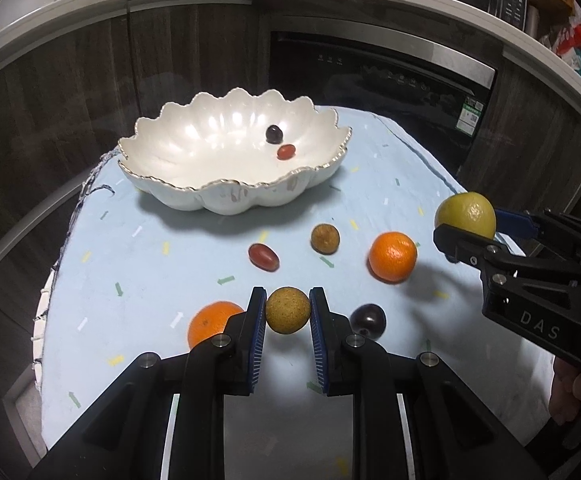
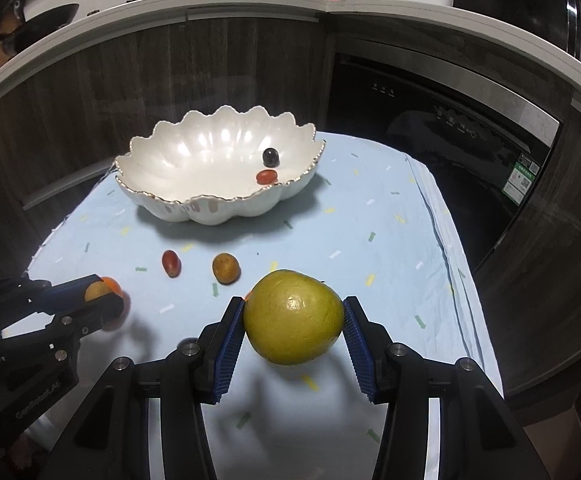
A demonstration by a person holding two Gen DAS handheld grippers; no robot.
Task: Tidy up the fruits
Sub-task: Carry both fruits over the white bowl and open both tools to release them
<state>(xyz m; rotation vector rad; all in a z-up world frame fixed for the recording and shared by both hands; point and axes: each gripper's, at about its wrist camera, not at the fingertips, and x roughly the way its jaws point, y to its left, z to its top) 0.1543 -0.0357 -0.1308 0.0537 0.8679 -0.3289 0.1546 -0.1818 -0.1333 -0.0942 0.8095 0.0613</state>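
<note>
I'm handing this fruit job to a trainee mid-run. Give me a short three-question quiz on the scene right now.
1. True or false: the white scalloped bowl already holds two small fruits.
2. What does the right gripper hold? A) an orange B) a yellow-green pear-like fruit C) a dark plum
3. Fill in: the left gripper is shut on a small round ____ fruit.

Key
1. True: a dark grape and a red grape lie inside.
2. B: the yellow-green fruit sits between its jaws.
3. Tan: the tan fruit, clear of the cloth.
</note>
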